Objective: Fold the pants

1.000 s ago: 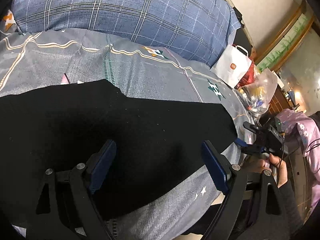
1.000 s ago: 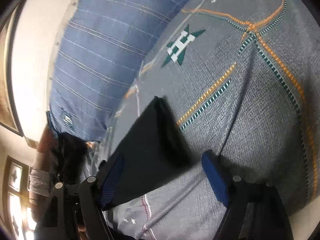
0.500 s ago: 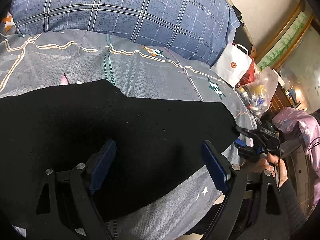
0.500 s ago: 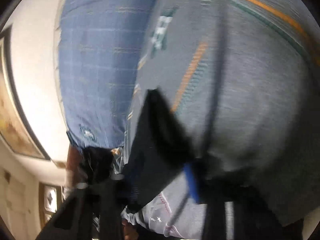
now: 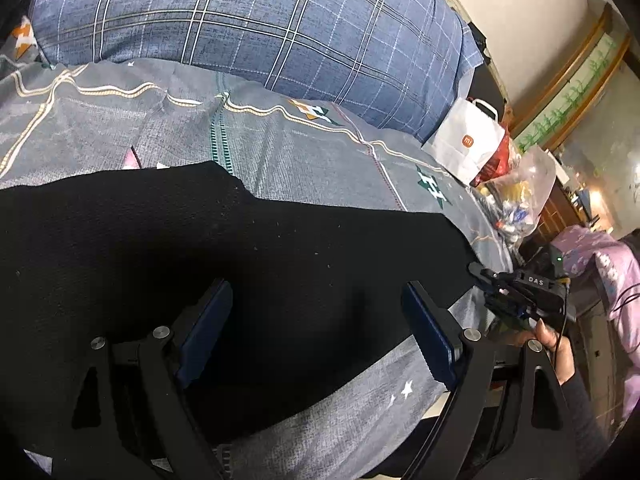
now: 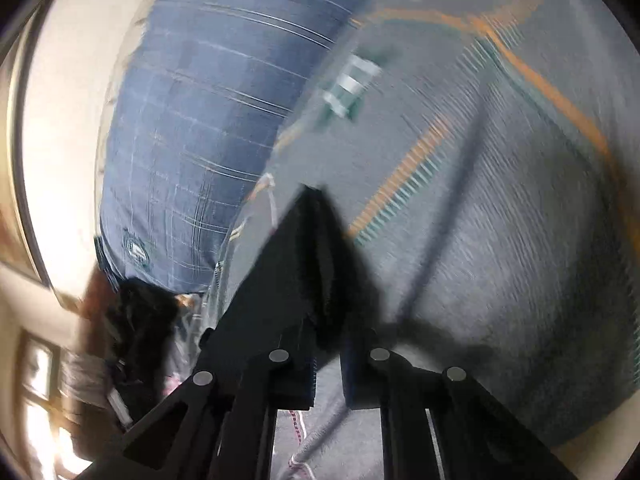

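Note:
Black pants [image 5: 280,272] lie flat across a grey patterned bed cover [image 5: 300,148]. My left gripper [image 5: 316,296] hovers over the pants near the front edge, its blue pads wide open and nothing pinched between them. My right gripper [image 5: 486,280], held by a hand [image 5: 548,340], sits at the right-hand end of the pants. In the right wrist view the right gripper [image 6: 330,340] is shut on that end, and the pants [image 6: 304,264] rise from the jaws in a dark peaked fold.
A big blue plaid pillow [image 5: 260,28] lies along the far side of the bed. A white paper bag [image 5: 468,148] and a clear plastic bag [image 5: 520,196] stand off the bed's right corner. Purple fabric [image 5: 600,252] is at the far right.
My right gripper moved in to the end of the pants and its jaws went from wide open to shut on the fabric. The left gripper has not moved.

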### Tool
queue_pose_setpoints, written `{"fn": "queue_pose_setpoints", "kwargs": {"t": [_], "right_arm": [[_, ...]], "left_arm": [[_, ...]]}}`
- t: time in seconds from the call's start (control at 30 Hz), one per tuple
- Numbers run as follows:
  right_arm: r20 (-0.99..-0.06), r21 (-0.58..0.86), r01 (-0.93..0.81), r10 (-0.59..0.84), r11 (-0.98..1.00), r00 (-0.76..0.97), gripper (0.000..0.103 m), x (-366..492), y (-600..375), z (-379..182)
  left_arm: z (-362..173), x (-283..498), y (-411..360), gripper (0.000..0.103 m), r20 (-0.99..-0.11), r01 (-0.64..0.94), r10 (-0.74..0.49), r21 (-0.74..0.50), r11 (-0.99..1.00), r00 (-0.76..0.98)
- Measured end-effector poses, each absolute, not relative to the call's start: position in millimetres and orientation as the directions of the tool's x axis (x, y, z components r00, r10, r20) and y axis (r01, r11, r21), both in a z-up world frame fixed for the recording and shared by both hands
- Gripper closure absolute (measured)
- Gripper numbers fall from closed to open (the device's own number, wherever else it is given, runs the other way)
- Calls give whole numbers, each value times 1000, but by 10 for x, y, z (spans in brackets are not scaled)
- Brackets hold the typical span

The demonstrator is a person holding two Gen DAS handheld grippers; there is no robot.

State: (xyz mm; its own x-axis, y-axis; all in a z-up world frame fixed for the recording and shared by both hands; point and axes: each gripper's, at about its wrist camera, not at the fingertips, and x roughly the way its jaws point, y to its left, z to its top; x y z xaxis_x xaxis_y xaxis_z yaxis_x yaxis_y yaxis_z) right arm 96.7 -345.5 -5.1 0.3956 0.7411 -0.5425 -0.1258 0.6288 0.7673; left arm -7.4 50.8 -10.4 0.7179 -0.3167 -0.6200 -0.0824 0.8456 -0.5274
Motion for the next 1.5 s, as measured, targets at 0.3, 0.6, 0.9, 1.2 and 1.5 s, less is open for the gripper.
{"fn": "queue_pose_setpoints", "kwargs": {"t": [0.3, 0.6, 0.9, 1.2, 1.5], "right_arm": [[-442, 661, -471, 811, 583, 383, 95, 518, -2813, 505], [-428, 630, -635, 882, 446, 196, 95, 125, -1667, 491], [-614, 494, -713, 780, 498, 120, 95, -86, -838, 155], [-642, 377, -797, 754, 472, 143, 75, -249, -717, 148], [-647, 251, -791, 704, 558, 292, 75, -129, -1475, 450]], "left_arm": [[198, -322, 1184, 17, -474, -173, -220, -652, 738, 852], [-22, -455, 1606, 17, -545, -373, -106, -690, 620, 832], [-21, -496, 1653, 17, -530, -369, -98, -698, 613, 842], [33, -478, 1583, 17, -509, -327, -127, -704, 630, 851], [291, -362, 1015, 17, -437, -66, -286, -633, 772, 853]]}}
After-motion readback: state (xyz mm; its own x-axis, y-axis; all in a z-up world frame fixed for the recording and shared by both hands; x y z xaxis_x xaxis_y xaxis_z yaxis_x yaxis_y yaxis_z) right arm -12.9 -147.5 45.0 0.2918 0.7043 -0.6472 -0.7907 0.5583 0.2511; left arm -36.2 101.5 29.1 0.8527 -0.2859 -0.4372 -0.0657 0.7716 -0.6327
